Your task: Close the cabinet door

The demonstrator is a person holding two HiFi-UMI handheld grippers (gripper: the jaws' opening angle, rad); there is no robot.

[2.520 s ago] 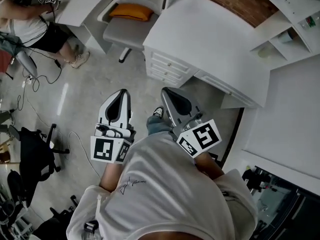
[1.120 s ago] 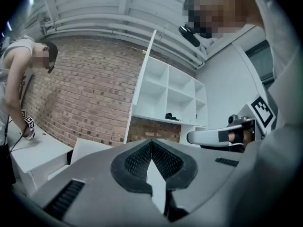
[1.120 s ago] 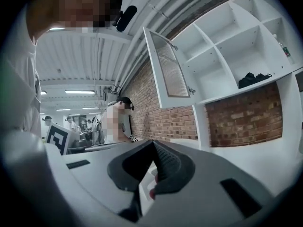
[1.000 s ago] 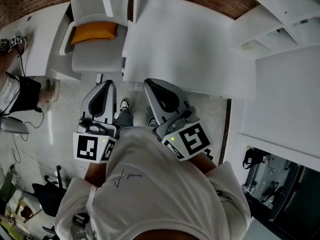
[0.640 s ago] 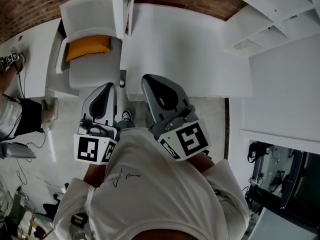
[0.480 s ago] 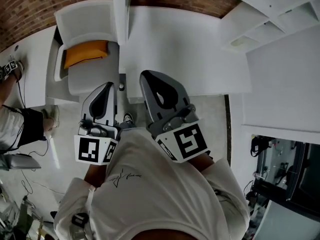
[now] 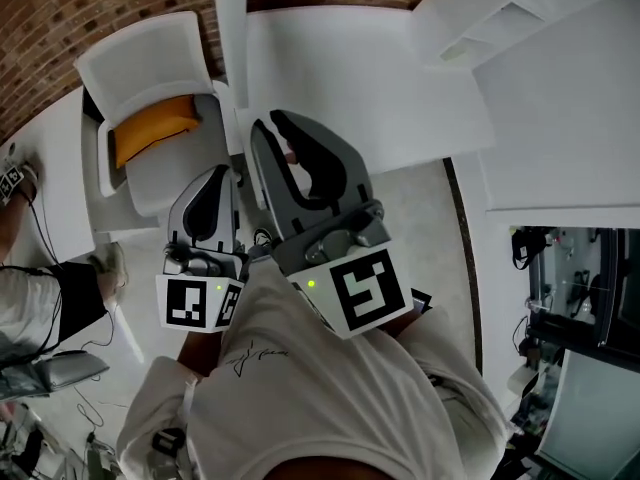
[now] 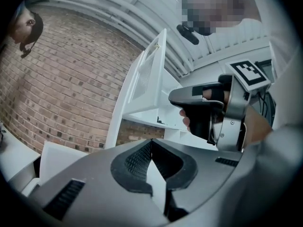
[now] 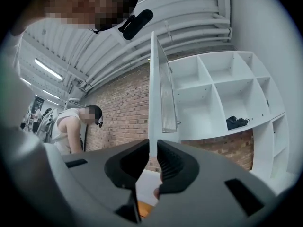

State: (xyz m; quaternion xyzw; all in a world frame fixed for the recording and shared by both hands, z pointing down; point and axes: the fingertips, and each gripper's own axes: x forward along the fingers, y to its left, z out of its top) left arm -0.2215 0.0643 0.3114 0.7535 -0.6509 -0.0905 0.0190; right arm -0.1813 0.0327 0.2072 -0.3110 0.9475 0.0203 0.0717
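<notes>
cabinet door [image 9: 159, 91] | white | standing open | seen edge-on

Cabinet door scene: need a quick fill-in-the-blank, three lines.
The cabinet door stands ___.
The wall beside it is bare ___.
The cushion on the white chair is ___.
Missing words: open; brick; orange.

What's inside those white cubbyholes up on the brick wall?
The cubbyholes mostly look bare; one dark bundle lies in a right-hand compartment. The open cabinet door, seen edge-on, covers whatever sits further left.
</notes>
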